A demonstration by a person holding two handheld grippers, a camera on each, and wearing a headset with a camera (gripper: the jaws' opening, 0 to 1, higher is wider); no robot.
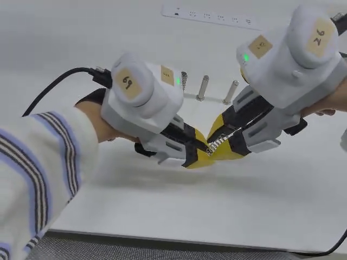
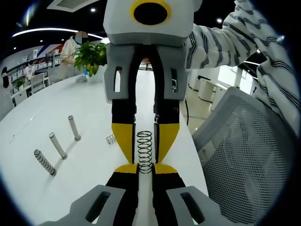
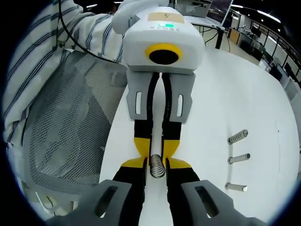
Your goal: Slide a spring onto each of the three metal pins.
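Your left gripper: nearly closed on one end of a spring | right gripper: tip to tip with it, clamping the same spring | pins just beyond: one sprung, two bare

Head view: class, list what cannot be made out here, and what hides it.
Spring-covered pin: lower part hidden behind the left gripper.
Held spring: ends buried between the yellow tips of the left gripper and right gripper.
Power strip: markings too small to read.
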